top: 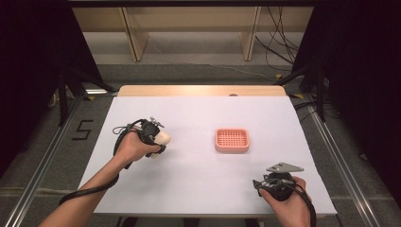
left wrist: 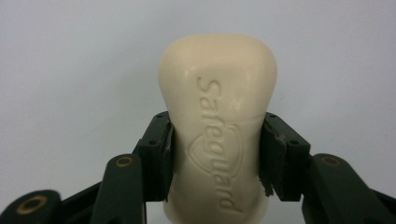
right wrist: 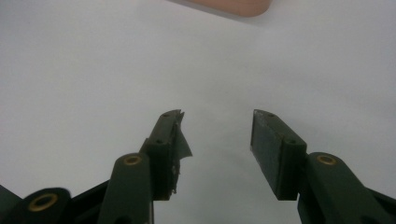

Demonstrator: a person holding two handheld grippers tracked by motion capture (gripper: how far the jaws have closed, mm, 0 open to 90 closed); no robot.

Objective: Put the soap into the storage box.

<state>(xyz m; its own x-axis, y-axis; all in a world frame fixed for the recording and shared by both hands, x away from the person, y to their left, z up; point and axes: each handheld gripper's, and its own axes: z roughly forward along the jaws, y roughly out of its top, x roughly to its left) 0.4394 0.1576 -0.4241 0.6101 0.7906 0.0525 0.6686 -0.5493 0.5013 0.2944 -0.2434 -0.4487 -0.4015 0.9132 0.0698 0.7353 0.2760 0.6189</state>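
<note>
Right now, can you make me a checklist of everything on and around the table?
Surface: white table, wooden strip at its far edge.
Job's things: cream soap stamped Safeguard, held just off the table's left part; pink soap dish right of centre, holding nothing.
Clutter: nothing seen.
Grippers: left claw shut on the soap's sides; right claw open, nothing between its jaws, near the front right corner.
Cables: one trails from the left claw along the forearm; loose black cables on the floor behind.
Surroundings: wooden frame legs beyond the table, metal rails, a "5" marked on the floor.
</note>
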